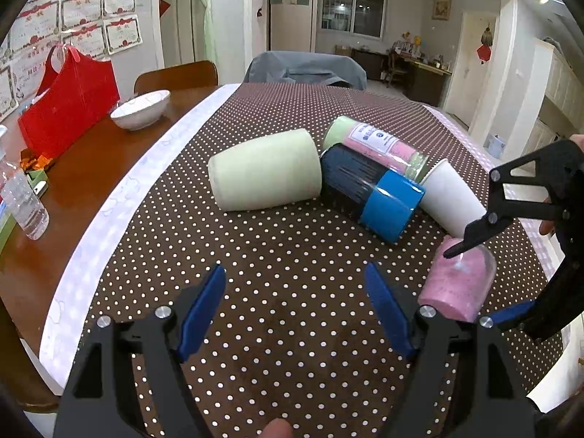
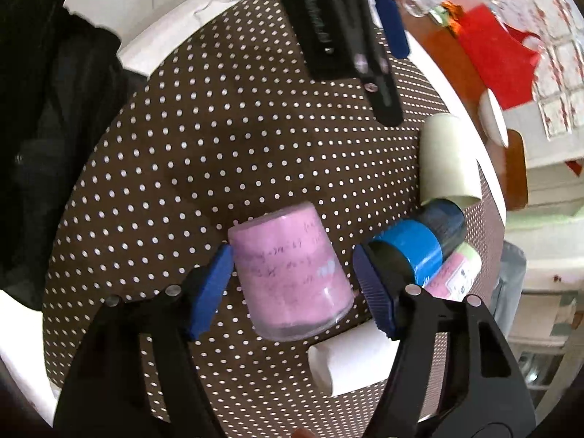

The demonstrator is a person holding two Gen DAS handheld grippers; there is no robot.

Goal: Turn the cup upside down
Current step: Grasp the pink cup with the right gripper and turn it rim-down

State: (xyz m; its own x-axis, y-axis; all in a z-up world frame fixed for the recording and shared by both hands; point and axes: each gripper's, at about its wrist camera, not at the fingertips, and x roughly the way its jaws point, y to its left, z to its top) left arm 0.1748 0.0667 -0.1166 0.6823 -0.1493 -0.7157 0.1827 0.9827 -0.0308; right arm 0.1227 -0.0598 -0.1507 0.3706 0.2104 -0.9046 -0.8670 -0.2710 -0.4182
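A pink cup [image 2: 292,273] stands on the brown dotted tablecloth [image 2: 219,153], tilted slightly, between the open blue-padded fingers of my right gripper [image 2: 295,284]. The left pad looks close to or at its side; the right pad stands clear. In the left wrist view the pink cup [image 1: 456,284] is at the right with the right gripper's black fingers [image 1: 474,233] above and beside it. My left gripper [image 1: 295,310] is open and empty over bare cloth in front of the cups.
A pale green cup [image 1: 266,171], a black-and-blue cup [image 1: 372,193], a white paper cup [image 1: 452,200] and a pink-green tube [image 1: 379,146] lie on their sides in mid-table. A white bowl [image 1: 140,109], red bag [image 1: 69,109] and bottle [image 1: 23,197] are left.
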